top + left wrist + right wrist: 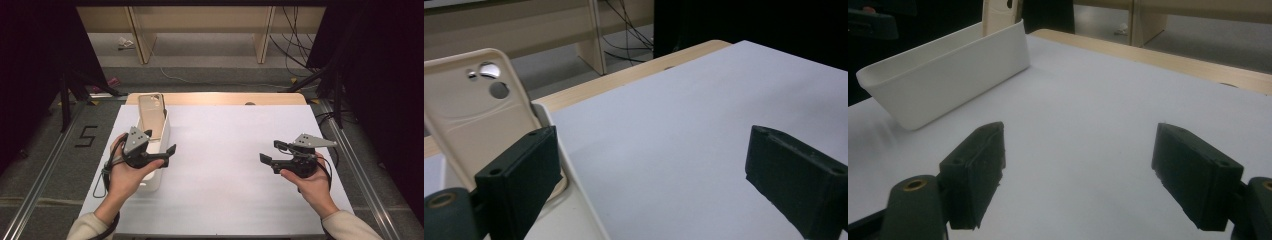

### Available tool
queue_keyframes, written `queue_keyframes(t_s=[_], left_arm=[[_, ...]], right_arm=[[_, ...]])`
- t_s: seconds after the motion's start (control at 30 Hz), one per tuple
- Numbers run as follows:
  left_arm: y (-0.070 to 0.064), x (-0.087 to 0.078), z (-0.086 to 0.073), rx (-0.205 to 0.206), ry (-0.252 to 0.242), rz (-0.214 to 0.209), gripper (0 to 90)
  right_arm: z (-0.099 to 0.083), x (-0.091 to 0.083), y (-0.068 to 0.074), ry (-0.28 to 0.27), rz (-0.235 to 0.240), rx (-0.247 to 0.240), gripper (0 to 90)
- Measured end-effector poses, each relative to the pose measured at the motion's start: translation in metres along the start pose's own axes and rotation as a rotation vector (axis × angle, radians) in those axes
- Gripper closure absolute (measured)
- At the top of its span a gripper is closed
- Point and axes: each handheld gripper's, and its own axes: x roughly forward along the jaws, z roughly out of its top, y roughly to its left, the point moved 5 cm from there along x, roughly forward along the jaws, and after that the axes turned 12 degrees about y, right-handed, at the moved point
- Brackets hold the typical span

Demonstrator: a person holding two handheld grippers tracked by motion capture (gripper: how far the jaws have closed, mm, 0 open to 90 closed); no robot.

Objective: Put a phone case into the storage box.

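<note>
Standing propped in the white bin [159,145], the phone case [151,114] leans just beyond the left gripper [159,145], whose jaws gape wide over the bin's rim, holding nothing. The right gripper [270,156], equally wide and empty, hovers well apart.

One phone case [151,114]; one white bin [159,150]; two tongs, left [159,148] and right [270,154]; one table [235,165].

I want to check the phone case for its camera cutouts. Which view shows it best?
The left gripper view: the phone case is close, cutouts plain, leaning in the white bin. The high view shows it small and far, standing in the bin's far end. The right gripper view catches just its top edge behind the bin wall.
</note>
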Motion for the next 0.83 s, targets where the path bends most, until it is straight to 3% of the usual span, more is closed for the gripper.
queue_keyframes(t_s=[0.3,0.83], left_arm=[[-0.030,-0.006,-0.019,0.057,0.000,-0.040,7.4],[-0.042,-0.007,-0.029,0.132,0.006,-0.028,9.3]], right_arm=[[0.000,-0.001,0.000,-0.002,0.004,-0.002,21.9],[0.001,0.000,0.001,-0.007,0.012,0.001,20.6]])
